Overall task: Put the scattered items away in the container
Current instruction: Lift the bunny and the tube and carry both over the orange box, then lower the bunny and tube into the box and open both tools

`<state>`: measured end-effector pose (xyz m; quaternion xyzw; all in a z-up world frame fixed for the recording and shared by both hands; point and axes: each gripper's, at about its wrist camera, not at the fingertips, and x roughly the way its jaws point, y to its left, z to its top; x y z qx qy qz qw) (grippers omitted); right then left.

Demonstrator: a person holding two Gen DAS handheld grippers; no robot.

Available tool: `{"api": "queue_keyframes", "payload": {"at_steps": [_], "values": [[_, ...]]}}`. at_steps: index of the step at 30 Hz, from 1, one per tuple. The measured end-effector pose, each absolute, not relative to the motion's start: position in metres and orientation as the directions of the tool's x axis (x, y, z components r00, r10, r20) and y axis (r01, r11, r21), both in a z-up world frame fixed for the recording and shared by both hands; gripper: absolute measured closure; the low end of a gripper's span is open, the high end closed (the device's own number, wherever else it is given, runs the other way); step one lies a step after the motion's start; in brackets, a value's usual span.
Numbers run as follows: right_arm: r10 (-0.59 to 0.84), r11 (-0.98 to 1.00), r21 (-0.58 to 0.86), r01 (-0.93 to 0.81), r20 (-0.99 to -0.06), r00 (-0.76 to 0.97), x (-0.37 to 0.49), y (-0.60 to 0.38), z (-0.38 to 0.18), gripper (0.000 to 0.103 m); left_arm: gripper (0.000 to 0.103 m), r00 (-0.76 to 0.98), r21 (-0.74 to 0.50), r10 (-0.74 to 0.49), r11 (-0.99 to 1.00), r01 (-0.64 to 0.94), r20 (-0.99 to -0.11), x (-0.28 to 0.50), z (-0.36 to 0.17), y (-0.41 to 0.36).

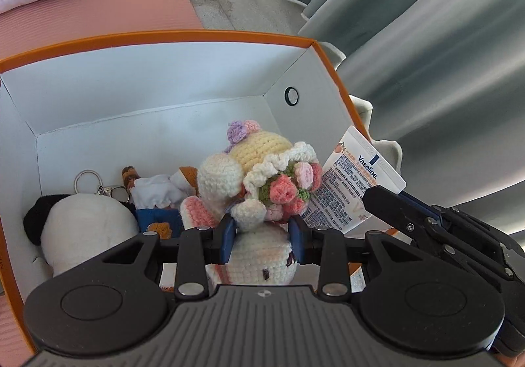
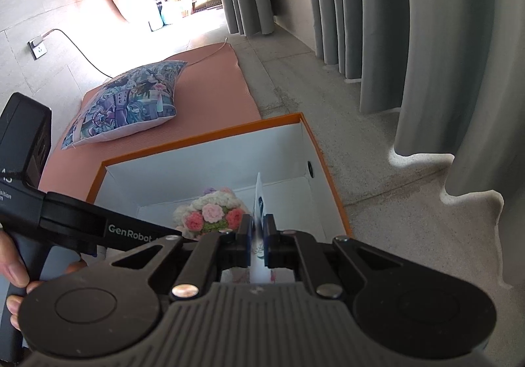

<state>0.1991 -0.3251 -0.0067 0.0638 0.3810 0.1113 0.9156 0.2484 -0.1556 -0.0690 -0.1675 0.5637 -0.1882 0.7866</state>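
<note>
My left gripper (image 1: 262,237) is shut on a crocheted doll (image 1: 259,176) with a flower bouquet, held over the inside of the orange-rimmed white box (image 1: 157,39). Inside the box lie a white and black plush (image 1: 85,226), a key ring (image 1: 86,180) and a small figure in white and blue (image 1: 157,196). My right gripper (image 2: 257,235) is shut on a flat white Vaseline tube (image 2: 261,199), seen edge-on above the box (image 2: 203,137). In the left wrist view the same tube (image 1: 354,183) hangs at the box's right wall, beside the doll. The doll's bouquet (image 2: 210,214) shows below the right gripper.
The box stands on a pink mat (image 2: 210,98) with a printed cushion (image 2: 131,104) behind it. Grey curtains (image 2: 426,39) hang to the right over a speckled floor (image 2: 377,153). A hand (image 2: 13,268) grips the left gripper's handle. A wall socket with a cable (image 2: 39,47) is at the far left.
</note>
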Motion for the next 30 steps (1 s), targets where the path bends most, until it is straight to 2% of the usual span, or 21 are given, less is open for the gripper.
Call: {"api": "queue_keyframes", "payload": {"at_steps": [13,16,22,30], "values": [[0.247,0.969,0.198,-0.149,-0.760,0.601,0.201,-0.315,-0.025,0.096,0.061,0.257,-0.394,-0.403,0.915,0.088,-0.878,0.249,-0.090,-0.170],[0.238,0.971,0.184,-0.152,-0.778,0.581,0.202,-0.312,-0.026,0.096,0.057,0.234,-0.391,-0.404,0.915,0.099,-0.884,0.252,-0.094,-0.171],[0.219,0.974,0.150,-0.169,-0.814,0.538,0.203,-0.307,-0.031,0.096,0.056,0.204,-0.418,-0.427,0.904,0.089,-0.881,0.256,-0.100,-0.166],[0.222,0.971,0.138,-0.196,-0.824,0.521,0.203,-0.302,-0.030,0.095,0.056,0.196,-0.387,-0.404,0.914,0.119,-0.893,0.254,-0.110,-0.172]]}}
